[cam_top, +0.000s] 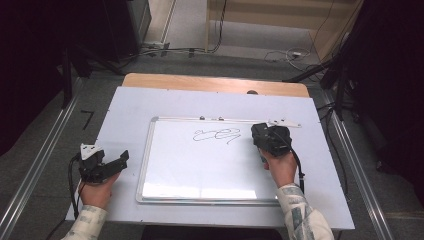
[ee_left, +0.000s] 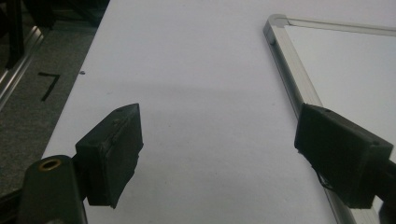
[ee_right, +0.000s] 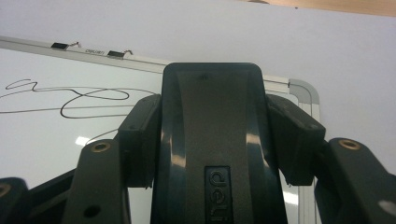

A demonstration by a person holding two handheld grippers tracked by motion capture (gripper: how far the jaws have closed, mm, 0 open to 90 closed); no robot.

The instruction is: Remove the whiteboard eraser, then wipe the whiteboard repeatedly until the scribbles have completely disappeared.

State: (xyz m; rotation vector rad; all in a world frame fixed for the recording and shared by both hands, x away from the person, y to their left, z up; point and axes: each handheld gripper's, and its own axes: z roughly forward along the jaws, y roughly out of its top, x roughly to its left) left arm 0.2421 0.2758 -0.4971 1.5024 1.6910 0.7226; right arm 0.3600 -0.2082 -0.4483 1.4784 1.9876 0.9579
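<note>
A whiteboard with a silver frame lies on the pale table sheet. A black scribble runs across its upper middle and also shows in the right gripper view as looping lines. My right gripper sits over the board's upper right corner, shut on a black board eraser that stands upright between the jaws. My left gripper rests on the sheet left of the board. It is open, with bare sheet between its pads, and the board's frame runs by its right jaw.
Two small clips sit on the board's top rim. A thin silver piece lies at the top right corner. The wooden table edge shows beyond the sheet. Metal rails and cables flank the table on the floor.
</note>
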